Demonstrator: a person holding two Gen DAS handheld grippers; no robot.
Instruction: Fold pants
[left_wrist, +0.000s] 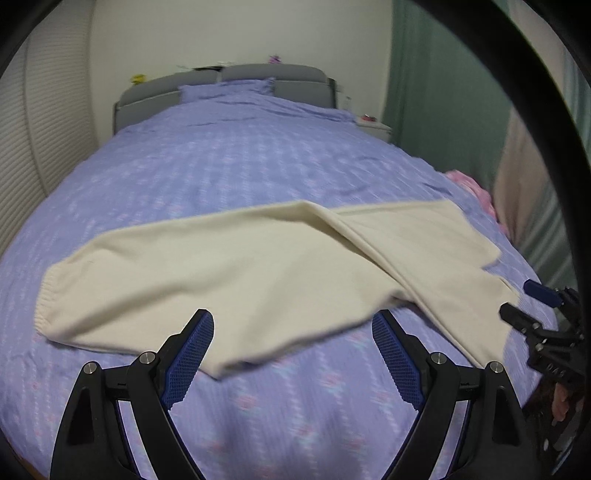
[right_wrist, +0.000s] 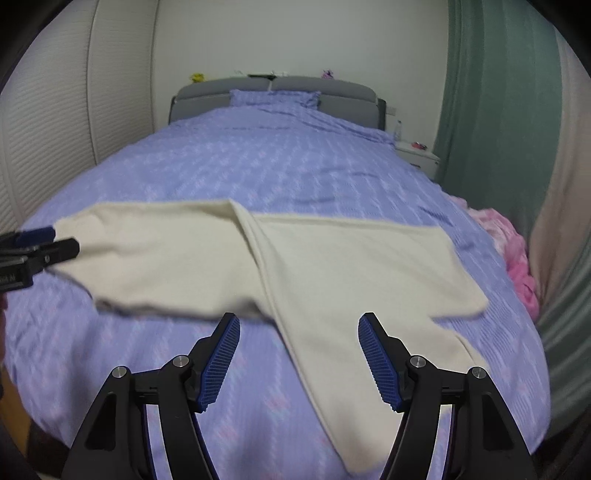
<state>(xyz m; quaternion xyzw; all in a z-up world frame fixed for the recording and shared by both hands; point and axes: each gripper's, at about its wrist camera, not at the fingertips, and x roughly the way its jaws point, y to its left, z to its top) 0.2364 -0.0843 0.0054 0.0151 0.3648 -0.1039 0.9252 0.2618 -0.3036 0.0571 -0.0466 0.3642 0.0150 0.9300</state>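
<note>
Lying crosswise on bed (right_wrist: 295, 166), cream pants (right_wrist: 332, 266), near leg angled toward right hand-held gripper (right_wrist: 299, 325); both hand-held grippers wide, empty.

Bed (right_wrist: 295, 166) with lilac patterned duvet runs straight ahead of the jaws. Matching pillow (right_wrist: 275, 98) at the far end, against a grey padded headboard (right_wrist: 325, 86). Small yellow (right_wrist: 197, 77) and purple (right_wrist: 327, 74) items on top of the headboard, too small to identify. Pink blanket (right_wrist: 517, 258) bunched at the bed's right edge. White nightstand (right_wrist: 417, 155) far right, green curtain (right_wrist: 491, 110) behind it. Ribbed white panels (right_wrist: 55, 122) on the left.
</note>
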